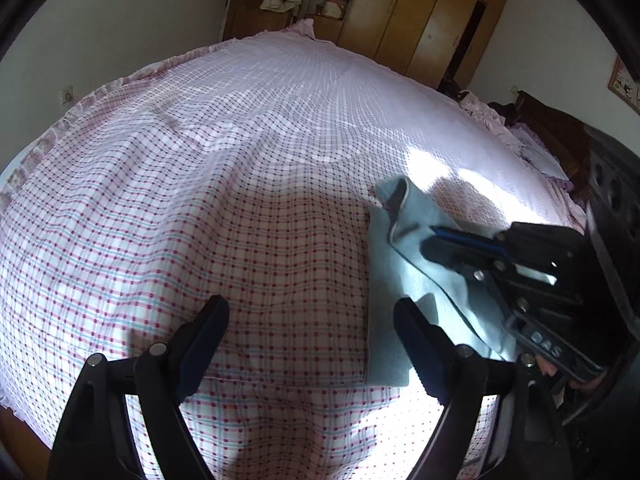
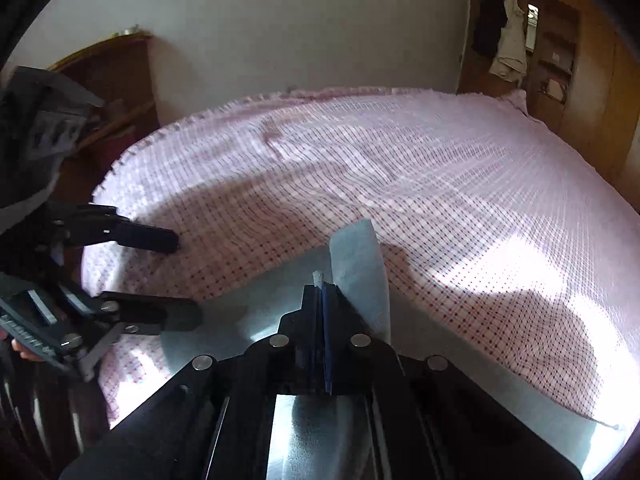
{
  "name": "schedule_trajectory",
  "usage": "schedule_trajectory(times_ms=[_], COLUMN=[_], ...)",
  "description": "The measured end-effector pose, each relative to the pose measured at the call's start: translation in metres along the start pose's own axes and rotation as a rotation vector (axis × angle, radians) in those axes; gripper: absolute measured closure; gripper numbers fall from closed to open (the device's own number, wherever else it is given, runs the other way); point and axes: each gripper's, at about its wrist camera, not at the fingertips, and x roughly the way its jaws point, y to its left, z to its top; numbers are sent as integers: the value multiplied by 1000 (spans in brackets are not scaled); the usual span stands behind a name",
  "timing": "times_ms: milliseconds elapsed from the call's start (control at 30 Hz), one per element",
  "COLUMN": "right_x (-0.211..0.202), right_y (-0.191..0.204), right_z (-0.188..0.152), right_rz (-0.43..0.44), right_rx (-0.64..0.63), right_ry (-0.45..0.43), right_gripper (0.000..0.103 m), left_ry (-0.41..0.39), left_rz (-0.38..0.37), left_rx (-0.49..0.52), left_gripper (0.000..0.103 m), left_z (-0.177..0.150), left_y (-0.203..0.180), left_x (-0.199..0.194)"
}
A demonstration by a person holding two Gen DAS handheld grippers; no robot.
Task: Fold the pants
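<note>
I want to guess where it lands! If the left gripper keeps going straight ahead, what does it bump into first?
Probably the checked bedsheet. The left gripper is open and empty, and sheet fills the gap between its fingers. The light blue pants lie off to its right. Depth is hard to judge.

Pale blue pants (image 1: pixel 416 248), pink-and-white checked bedspread (image 1: pixel 240 184), black claws, brown wardrobe (image 1: pixel 420 12)

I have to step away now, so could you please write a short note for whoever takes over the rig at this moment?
Left gripper: open, holding nothing, above the checked bedspread beside the pants.
Right gripper: shut on an edge of the light blue pants, that part lifted.
The rest of the pants lie on the bed's near side, under the right gripper.
Done: one edge gripped and raised.
Left: probably grip with the left gripper, then fold and flatten.
</note>
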Motion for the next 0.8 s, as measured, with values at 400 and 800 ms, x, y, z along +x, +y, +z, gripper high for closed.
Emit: schedule_trajectory(times_ms=[400, 800], right_x=[-4, 16], right_y=[59, 73], right_z=[-17, -28], right_rz=[88, 103], right_rx=[-226, -224], right_ry=[37, 78], right_gripper=[103, 103], left_ry=[-32, -40], left_rz=[-39, -54], left_rx=[-98, -120], left_gripper=[15, 15], left_z=[-2, -2], left_y=[22, 25], left_x=[-15, -18])
